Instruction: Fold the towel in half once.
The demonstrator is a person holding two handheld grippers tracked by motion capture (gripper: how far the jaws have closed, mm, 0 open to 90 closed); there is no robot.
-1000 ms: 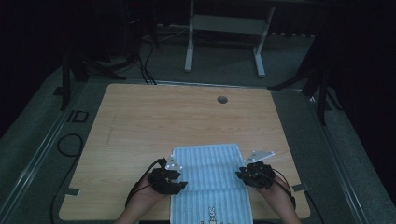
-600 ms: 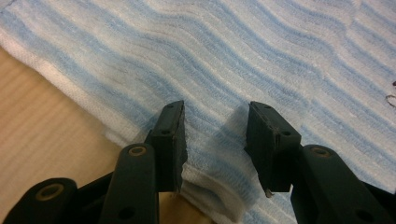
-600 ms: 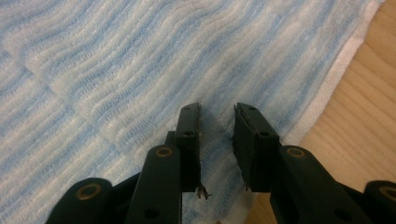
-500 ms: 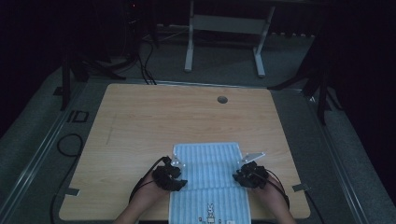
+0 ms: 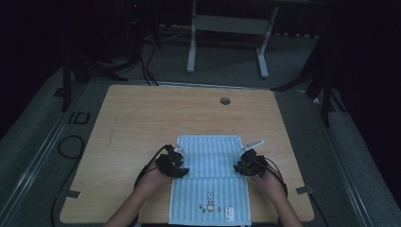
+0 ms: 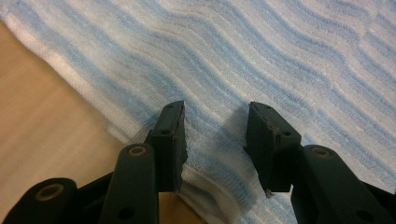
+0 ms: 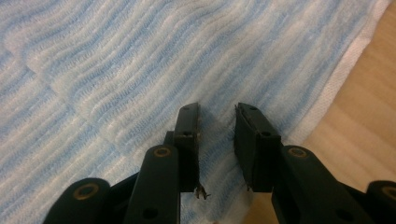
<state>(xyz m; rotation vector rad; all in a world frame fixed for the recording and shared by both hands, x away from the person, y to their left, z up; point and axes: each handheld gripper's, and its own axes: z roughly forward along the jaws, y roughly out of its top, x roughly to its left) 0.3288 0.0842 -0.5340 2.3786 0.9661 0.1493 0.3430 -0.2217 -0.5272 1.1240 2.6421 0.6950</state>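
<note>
Both grippers, left [image 5: 181, 158] and right [image 5: 244, 158], hung unclenched over the towel's [image 5: 210, 163] side edges, seemingly lined up for folding.

Blue-white wavy-striped towel [image 5: 209, 158], tan wooden table [image 5: 142, 118]

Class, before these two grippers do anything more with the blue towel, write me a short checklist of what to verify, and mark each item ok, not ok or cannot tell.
1. Towel lies on the table: ok, though its near end reaches the table's edge.
2. Left gripper at the towel's left edge: ok.
3. Right gripper at the towel's right edge: ok.
4. Left jaws holding cloth: cannot tell; there is a gap between them over a raised fold.
5. Right jaws holding cloth: cannot tell; a gap shows over the towel.
6. Both grippers level with each other across the towel: ok.
</note>
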